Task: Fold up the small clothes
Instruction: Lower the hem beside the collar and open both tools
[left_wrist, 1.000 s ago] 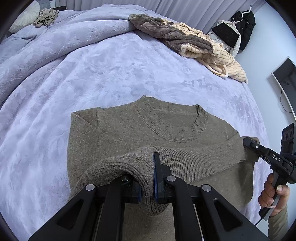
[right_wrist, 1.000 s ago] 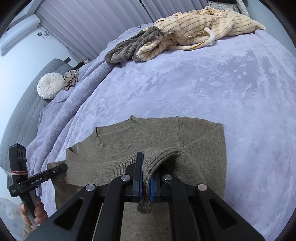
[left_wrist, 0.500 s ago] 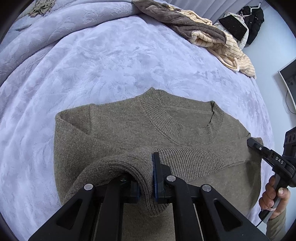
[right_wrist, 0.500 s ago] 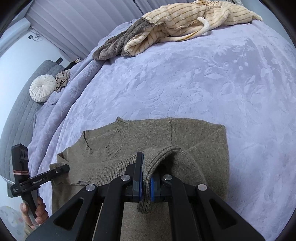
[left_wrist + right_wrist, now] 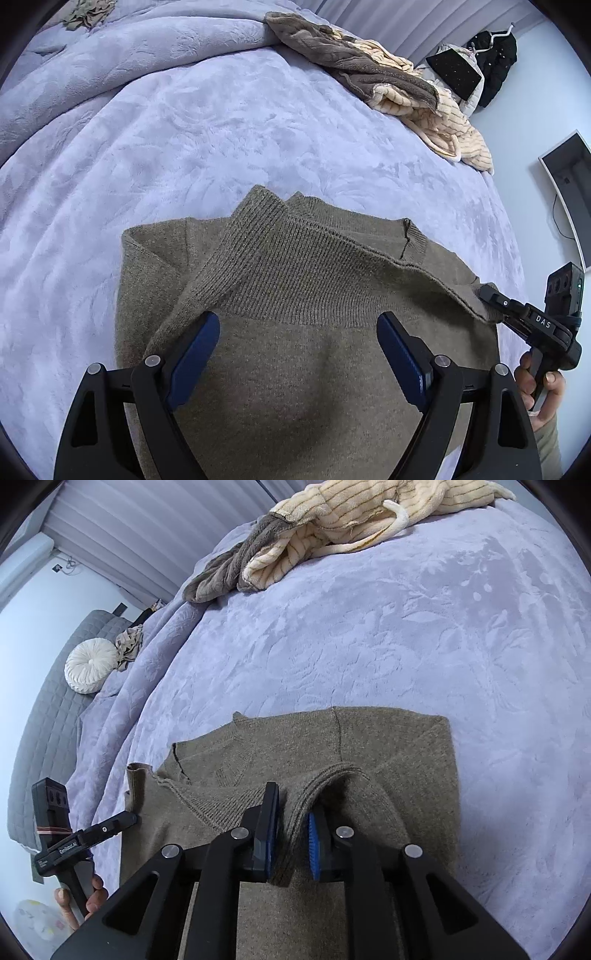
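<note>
So the sweater (image 5: 303, 369) is flat on the bed (image 5: 184, 147), bottom hem folded up over the chest so the ribbed band lands just under the collar. That's why I'm letting go now. My left gripper (image 5: 299, 354) has just sprung wide open, nothing pinched, hem lying flat between the fingers. My right gripper (image 5: 291, 843) has just started opening too; a ridge of knit stands in the narrow gap, and the pads look to be off it. Guessing next is smoothing it down. The robe (image 5: 332, 528) heaped at the far edge waits.
</note>
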The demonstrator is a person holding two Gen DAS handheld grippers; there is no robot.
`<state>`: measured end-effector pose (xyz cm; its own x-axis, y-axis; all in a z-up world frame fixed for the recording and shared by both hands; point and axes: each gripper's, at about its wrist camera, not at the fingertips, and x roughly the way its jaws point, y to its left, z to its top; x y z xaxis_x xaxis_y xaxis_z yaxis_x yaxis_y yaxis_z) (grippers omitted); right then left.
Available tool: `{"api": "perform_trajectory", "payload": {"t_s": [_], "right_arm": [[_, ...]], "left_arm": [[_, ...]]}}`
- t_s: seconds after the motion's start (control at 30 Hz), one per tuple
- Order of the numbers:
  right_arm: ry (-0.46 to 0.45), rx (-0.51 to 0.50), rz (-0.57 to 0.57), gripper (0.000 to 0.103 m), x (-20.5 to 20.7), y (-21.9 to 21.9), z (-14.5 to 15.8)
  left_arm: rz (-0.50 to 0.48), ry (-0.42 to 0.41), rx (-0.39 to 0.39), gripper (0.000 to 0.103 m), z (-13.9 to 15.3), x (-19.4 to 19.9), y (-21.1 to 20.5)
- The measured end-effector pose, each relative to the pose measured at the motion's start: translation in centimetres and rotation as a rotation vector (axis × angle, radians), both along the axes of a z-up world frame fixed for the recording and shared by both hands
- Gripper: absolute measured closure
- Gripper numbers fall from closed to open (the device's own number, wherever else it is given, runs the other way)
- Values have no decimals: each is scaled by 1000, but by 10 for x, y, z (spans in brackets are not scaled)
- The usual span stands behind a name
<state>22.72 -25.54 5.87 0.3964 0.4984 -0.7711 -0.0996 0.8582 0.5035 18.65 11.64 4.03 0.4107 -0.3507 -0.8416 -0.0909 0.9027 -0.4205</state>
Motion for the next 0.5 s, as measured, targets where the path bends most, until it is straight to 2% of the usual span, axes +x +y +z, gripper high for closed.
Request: {"api": "perform_trajectory", "payload": {"t_s": [0.17,0.23,0.4,0.5], "right_arm": [[-70,-12,-28,60,-6,-4,15],[-104,1,-31,56,-10,-2,20],[-95,-52,126,56,-6,35,10],[-72,-85,130,56,9,44,-2]], "left_arm": [[-16,-18,0,15,3,2,-3],[-37,-24,1,15,2,3,-9],[-32,-29,70,15,-5,19,-20],[25,-27,92,15,-12,32,-9]]}}
